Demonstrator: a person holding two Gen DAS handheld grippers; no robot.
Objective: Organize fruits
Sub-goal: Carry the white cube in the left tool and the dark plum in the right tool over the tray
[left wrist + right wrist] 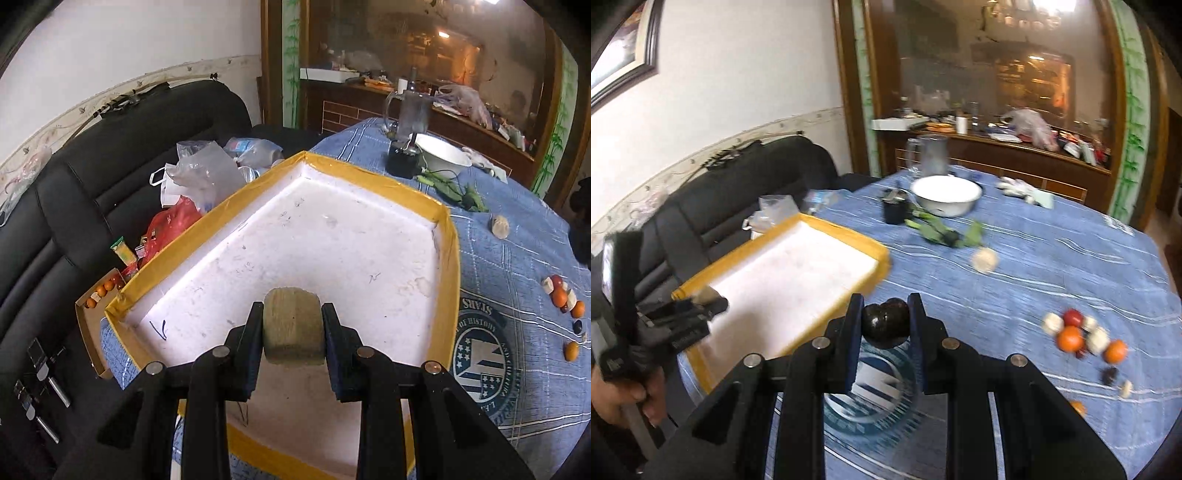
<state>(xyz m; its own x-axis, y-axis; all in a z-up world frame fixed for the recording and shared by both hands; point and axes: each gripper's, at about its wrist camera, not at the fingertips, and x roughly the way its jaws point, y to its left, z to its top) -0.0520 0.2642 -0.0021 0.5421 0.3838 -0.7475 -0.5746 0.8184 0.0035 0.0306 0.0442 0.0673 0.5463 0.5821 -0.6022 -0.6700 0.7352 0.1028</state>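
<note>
White wall (738, 92), black sofa (110, 155) beneath, wood-framed glass partition (997, 74) (lit room behind), framed picture (624, 55).

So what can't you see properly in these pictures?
- Left wrist view: the tray's near end, hidden behind the left tool.
- Right wrist view: the fruit pile, smeared by motion blur.
- Right wrist view: the table emblem, mostly behind the right tool.

Your left wrist view looks steeply down along its tool (293, 325), close over the yellow-rimmed tray (448, 236). Your right wrist view sits farther back, facing across the counter (1052, 266), the tray (879, 254) at ten o'clock. Both share the white bowl (443, 157) (945, 195) near twelve o'clock.
</note>
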